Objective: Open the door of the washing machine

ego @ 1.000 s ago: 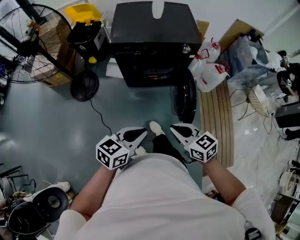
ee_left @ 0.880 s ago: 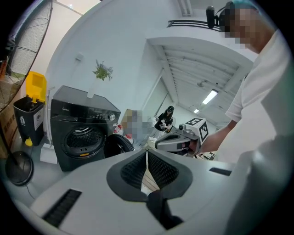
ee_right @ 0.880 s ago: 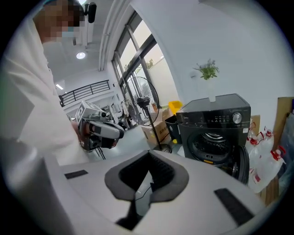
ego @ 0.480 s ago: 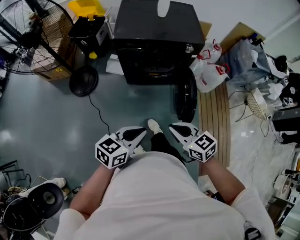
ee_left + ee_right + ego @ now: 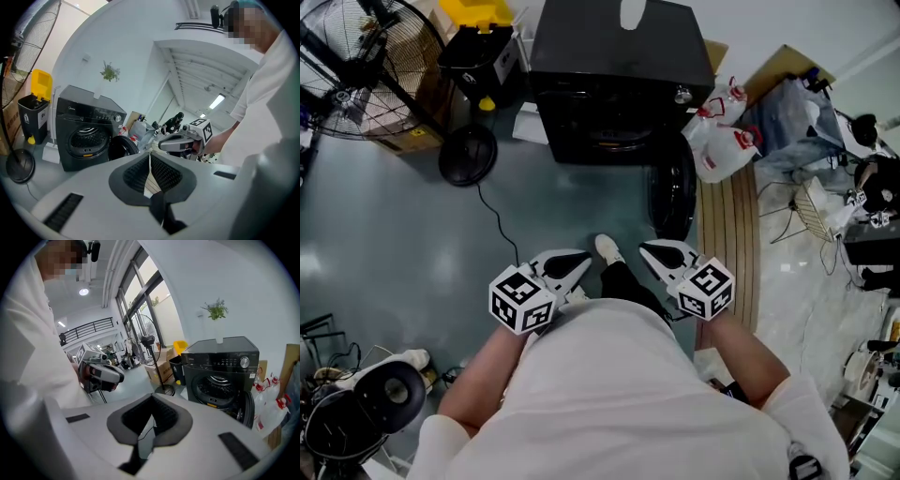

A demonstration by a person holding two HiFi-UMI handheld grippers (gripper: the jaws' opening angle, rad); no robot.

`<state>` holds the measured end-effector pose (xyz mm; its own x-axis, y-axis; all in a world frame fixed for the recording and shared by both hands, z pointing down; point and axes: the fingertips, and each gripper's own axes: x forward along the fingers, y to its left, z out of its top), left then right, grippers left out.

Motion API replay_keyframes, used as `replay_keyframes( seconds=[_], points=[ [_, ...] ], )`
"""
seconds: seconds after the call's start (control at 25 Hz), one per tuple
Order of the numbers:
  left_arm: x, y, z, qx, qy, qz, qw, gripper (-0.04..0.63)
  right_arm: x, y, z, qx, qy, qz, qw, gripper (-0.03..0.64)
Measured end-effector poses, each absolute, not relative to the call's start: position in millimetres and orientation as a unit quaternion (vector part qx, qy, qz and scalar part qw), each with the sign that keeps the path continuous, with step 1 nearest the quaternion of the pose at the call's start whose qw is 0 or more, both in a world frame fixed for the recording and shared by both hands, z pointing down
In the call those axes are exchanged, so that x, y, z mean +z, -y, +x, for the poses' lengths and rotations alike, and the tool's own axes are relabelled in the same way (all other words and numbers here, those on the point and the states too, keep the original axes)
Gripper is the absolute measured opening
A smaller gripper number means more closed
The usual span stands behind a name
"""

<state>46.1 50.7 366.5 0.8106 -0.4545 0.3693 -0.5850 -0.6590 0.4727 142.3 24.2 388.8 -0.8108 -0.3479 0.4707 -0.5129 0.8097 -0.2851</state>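
CHANGE: no shift, left claw [image 5: 584, 263] and right claw [image 5: 649, 250] both pressed together, empty | round dark door [image 5: 672, 199] of black washing machine [image 5: 619, 75] swung open | task looks done

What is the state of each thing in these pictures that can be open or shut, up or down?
washing machine door: open, swung out to the machine's right side
left gripper: shut, nothing in it
right gripper: shut, nothing in it
yellow bin lid: raised
floor fan: upright; running or not, cannot tell
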Motion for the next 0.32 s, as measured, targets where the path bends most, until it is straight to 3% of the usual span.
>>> replay_keyframes(
  seconds=[0.32],
  points=[
    [365,-30,48,0.121,0.293,0.903,0.289,0.023,394,-4,146,0.205,0.931,0.229,0.199,0.008]
  ],
)
